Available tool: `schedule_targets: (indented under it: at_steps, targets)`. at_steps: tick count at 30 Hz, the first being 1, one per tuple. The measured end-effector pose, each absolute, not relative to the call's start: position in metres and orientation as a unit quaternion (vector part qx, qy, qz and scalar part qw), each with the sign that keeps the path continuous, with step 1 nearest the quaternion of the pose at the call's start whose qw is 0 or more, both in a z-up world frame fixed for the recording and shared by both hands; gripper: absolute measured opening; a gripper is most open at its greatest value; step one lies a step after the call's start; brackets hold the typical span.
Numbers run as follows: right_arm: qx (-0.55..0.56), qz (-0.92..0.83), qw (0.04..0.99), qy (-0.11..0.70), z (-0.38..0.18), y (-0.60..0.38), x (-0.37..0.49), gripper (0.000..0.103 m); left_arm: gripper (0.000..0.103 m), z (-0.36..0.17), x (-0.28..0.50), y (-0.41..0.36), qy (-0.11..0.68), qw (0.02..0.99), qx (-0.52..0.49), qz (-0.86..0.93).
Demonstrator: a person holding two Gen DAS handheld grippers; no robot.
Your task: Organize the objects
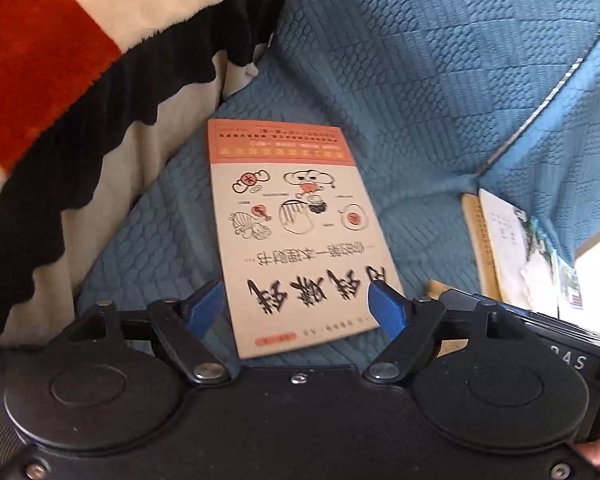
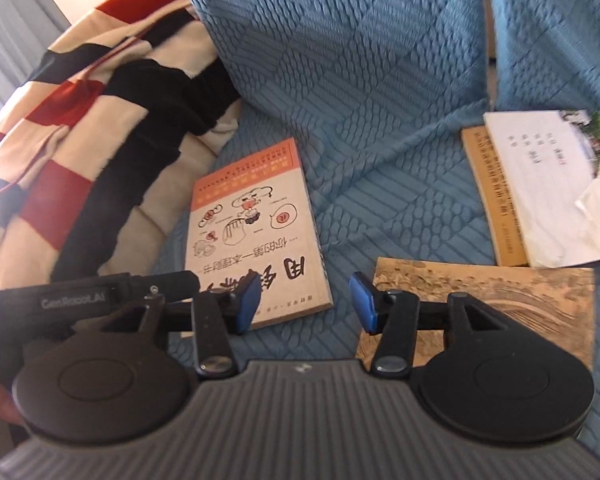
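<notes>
A book with an orange band and cartoon drawings [image 1: 292, 240] lies flat on the blue quilted sofa seat [image 1: 420, 80]. My left gripper [image 1: 296, 306] hangs open over the book's near end, a blue pad at each long edge and neither visibly pressing. In the right wrist view the same book [image 2: 256, 232] sits left of centre. My right gripper [image 2: 306, 302] is open over bare seat, between that book and a tan book with a painted cover [image 2: 520, 292]. Nothing is held.
A red, black and cream striped blanket [image 1: 80, 100] [image 2: 100, 120] is heaped on the left, close to the book. At the right lie a yellow-brown book [image 2: 496, 208], a white booklet [image 2: 540, 184] on it and loose papers. The sofa back [image 2: 340, 60] rises behind.
</notes>
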State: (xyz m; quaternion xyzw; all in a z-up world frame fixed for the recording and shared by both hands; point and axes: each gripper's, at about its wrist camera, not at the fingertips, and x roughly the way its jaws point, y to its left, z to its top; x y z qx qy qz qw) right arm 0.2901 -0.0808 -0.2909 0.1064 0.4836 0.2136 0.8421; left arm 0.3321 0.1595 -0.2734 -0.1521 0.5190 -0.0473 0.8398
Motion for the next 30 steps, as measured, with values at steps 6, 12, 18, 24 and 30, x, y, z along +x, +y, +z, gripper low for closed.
schedule_targets:
  at_steps: [6,12,18,24,30]
  targets:
    - [0.109,0.225,0.828,0.501,-0.315,-0.073,0.314,0.052,0.077,-0.296,0.347,0.161,0.539,0.827,-0.155,-0.043]
    - [0.105,0.231,0.812,0.525,-0.337,-0.066,0.325,0.053,0.071,-0.304,0.349,0.155,0.538,0.830,-0.140,-0.046]
    - [0.097,0.251,0.809,0.523,-0.341,-0.059,0.326,0.053,0.057,-0.310,0.350,0.154,0.545,0.828,-0.126,-0.036]
    - [0.135,0.266,0.800,0.521,-0.340,-0.066,0.326,0.054,0.050,-0.310,0.347,0.156,0.545,0.830,-0.113,-0.039]
    - [0.213,0.291,0.785,0.504,-0.338,-0.088,0.323,0.052,0.052,-0.311,0.346,0.163,0.542,0.829,-0.128,-0.038]
